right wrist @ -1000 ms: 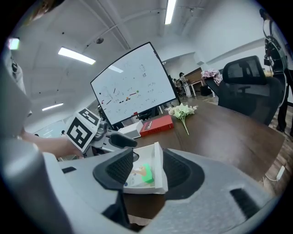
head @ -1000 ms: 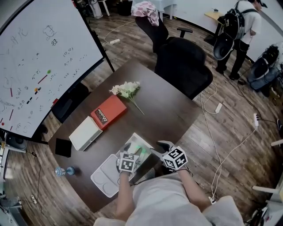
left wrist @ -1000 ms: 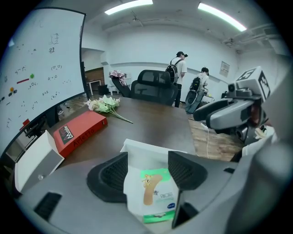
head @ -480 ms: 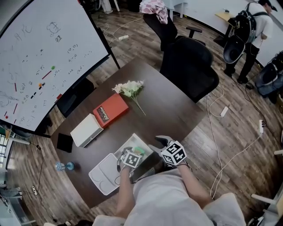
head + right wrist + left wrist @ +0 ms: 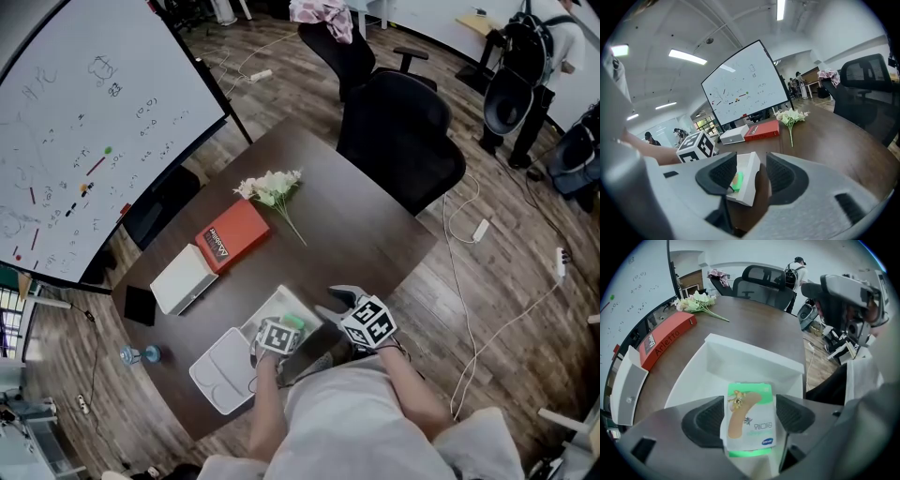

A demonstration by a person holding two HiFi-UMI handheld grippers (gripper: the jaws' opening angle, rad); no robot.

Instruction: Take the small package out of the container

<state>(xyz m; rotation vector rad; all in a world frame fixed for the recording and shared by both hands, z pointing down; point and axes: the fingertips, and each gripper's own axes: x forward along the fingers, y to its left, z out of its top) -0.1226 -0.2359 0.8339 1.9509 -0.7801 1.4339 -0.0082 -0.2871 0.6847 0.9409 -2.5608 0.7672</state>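
A small green and white package point(image 5: 750, 418) lies in the open white container point(image 5: 754, 357) at the table's near edge. The package also shows in the head view point(image 5: 293, 321) and the right gripper view point(image 5: 736, 182). My left gripper point(image 5: 750, 408) reaches into the container point(image 5: 272, 309) with its jaws wide open on either side of the package. Only the left pad is close to the package. My right gripper point(image 5: 751, 171) is open at the container's right corner point(image 5: 749, 180), whose wall stands between the jaws.
The container's white lid point(image 5: 220, 370) lies to its left. Farther back on the brown table are a white box point(image 5: 183, 279), a red box point(image 5: 232, 235), white flowers point(image 5: 272, 187) and a black pad point(image 5: 138, 305). Behind the table stand a black chair point(image 5: 398, 141) and a whiteboard point(image 5: 84, 131).
The left gripper has shifted slightly over the container. The package stays inside it between the jaws. The right gripper holds its place at the container's right side.
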